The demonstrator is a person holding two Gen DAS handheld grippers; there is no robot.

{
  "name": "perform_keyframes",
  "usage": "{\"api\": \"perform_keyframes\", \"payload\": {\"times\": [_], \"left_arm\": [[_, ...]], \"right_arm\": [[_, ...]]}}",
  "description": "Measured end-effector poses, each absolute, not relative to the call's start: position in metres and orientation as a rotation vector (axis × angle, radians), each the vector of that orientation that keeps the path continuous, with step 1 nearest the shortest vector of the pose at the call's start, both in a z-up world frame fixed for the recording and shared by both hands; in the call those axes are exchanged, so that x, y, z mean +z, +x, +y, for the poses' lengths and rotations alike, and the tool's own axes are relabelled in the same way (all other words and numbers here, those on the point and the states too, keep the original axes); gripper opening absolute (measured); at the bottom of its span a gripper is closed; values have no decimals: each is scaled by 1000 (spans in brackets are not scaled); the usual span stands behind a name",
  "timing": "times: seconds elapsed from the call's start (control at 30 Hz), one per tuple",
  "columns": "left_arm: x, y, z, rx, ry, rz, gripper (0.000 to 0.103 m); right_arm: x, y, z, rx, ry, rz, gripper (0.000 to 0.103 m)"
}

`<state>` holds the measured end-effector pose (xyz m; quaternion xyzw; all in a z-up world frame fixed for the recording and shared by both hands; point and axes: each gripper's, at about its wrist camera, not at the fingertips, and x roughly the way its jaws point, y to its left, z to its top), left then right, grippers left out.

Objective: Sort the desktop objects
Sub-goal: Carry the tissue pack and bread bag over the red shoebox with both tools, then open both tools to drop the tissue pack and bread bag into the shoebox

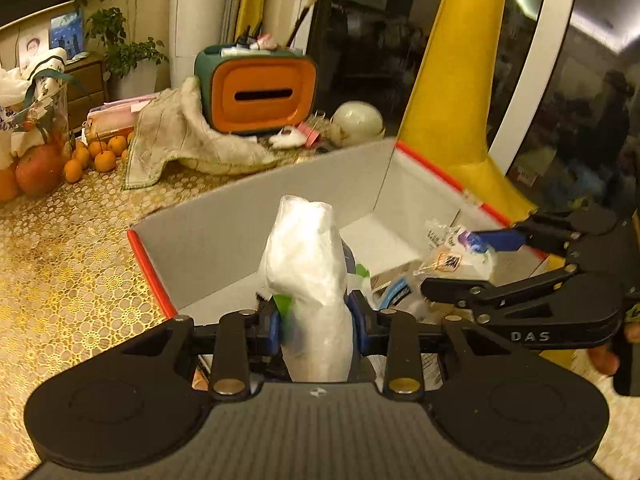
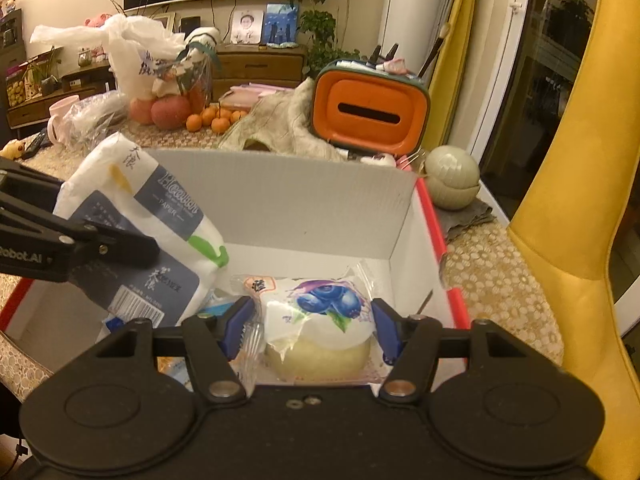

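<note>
— Left gripper [image 1: 316, 320]?
— Clamped on tissue pack [image 1: 308, 264], pads pressing both sides; held above open white box [image 1: 224, 248], near its left end.
— Right gripper [image 2: 310, 328]?
— Pinching wrapped blueberry bun [image 2: 324, 320], blue pads against the wrapper, low inside the box, right half.
— Surroundings?
— Box on gold lace tablecloth [image 1: 72, 264]; orange tissue holder [image 2: 370, 116] behind, tangerines [image 2: 216, 120] well apart.

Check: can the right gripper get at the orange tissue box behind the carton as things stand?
Probably not. The right gripper is shut on a wrapped blueberry bun over the carton, whose back wall stands between it and the tissue box. It would need to release and lift over first.
</note>
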<state>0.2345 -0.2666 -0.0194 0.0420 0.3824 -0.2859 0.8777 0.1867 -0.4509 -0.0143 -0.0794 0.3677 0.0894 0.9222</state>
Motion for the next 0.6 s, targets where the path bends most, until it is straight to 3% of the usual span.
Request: {"api": "perform_keyframes", "payload": {"times": [0.23,0.33,0.37,0.5,0.6], "left_arm": [[-22,237,-264,-602,77,821,33],[-21,237,-261,-596,81,823,51],[-20,236,-260,-594,83,820,67],[-15,227,-256,-610,90,796,83],[-10,220,-254,-598,123,768,84]], "right_arm": [[-24,187,-451,183,-163,775,63],[-23,187,-451,190,-161,781,66],[-23,186,-451,193,-160,785,67],[-18,183,-451,201,-136,787,69],[-12,180,-453,201,-109,783,73]]}}
